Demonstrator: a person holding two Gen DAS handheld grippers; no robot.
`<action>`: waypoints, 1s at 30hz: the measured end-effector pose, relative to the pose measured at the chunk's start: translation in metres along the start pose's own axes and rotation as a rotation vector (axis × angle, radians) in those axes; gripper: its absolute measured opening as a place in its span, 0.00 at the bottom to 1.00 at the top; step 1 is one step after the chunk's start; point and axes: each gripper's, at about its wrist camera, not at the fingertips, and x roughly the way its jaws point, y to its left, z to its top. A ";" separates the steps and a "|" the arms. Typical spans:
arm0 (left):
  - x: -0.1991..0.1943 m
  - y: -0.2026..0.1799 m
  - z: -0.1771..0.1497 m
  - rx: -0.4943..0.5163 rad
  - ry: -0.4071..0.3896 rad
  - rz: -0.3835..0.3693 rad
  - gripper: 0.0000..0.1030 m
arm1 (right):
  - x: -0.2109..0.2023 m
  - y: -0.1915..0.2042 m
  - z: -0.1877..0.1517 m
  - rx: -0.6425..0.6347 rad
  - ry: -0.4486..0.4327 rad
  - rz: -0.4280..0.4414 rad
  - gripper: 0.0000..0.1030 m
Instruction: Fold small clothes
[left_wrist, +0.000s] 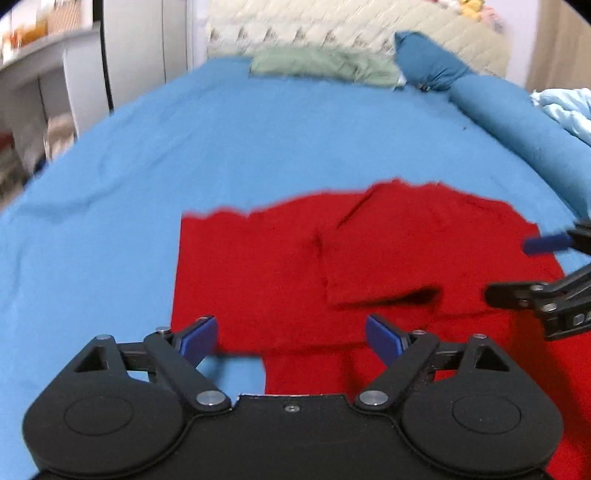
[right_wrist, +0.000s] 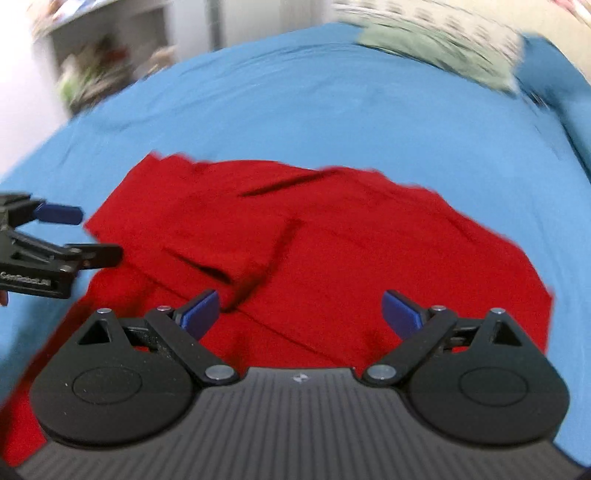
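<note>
Both grippers' fingers (left_wrist: 199, 338) spread over red garment (left_wrist: 280, 273); only left view shows rolled bolster (left_wrist: 517, 122).

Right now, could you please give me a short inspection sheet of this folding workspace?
Surface: blue bedsheet, lightly wrinkled.
Job's things: red garment lying on the sheet, partly folded, one flap doubled over it.
Clutter: green cloth, blue pillow and a light blue blanket at the far side.
Grippers: left gripper open above the garment's near edge; right gripper open over the garment; neither holds anything.
Cables: nothing seen.
Surroundings: blurred shelves, quilted headboard.
</note>
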 end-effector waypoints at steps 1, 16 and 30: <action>0.005 0.001 0.000 -0.005 0.016 -0.007 0.87 | 0.005 0.016 0.007 -0.059 -0.010 0.005 1.00; 0.019 0.013 -0.011 -0.044 0.146 0.017 0.84 | 0.085 0.075 0.039 -0.430 0.076 0.037 0.37; 0.021 0.025 -0.015 -0.055 0.162 0.021 0.84 | 0.079 0.070 0.044 -0.279 -0.018 0.058 0.20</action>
